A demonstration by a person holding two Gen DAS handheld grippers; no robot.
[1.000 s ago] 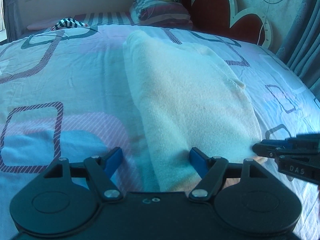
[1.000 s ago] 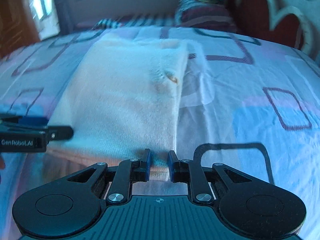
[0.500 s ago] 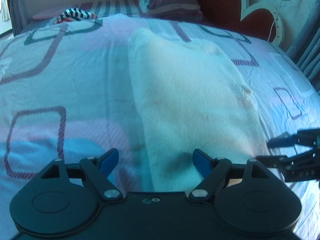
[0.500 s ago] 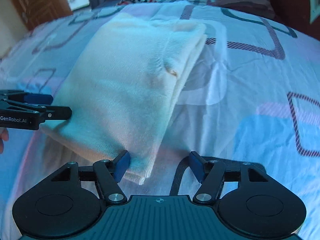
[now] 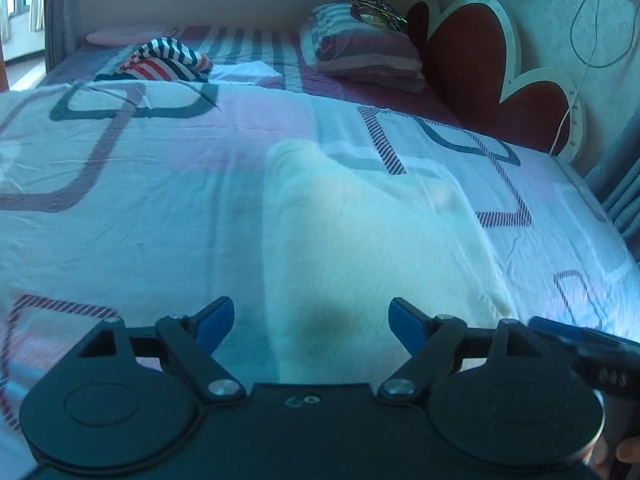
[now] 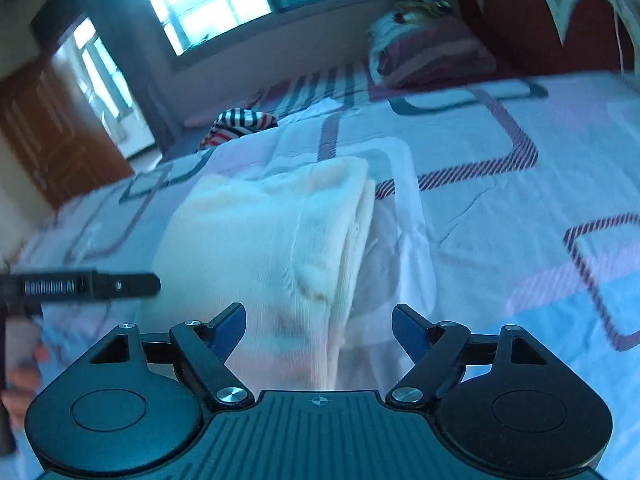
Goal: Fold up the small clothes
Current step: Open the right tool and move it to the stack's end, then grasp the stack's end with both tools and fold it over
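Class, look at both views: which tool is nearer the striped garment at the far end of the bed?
Neither clearly. Left tool and right tool, both open, sit at the cream garment's near end, far from the striped garment.

Two low, close views along the shared cream garment (image 5: 372, 248) toward the headboard (image 5: 496, 68).

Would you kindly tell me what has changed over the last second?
The right gripper let go of the cream garment's near edge, opened its jaws and lifted away. The left gripper stayed open, and the garment stayed folded on the bedsheet.
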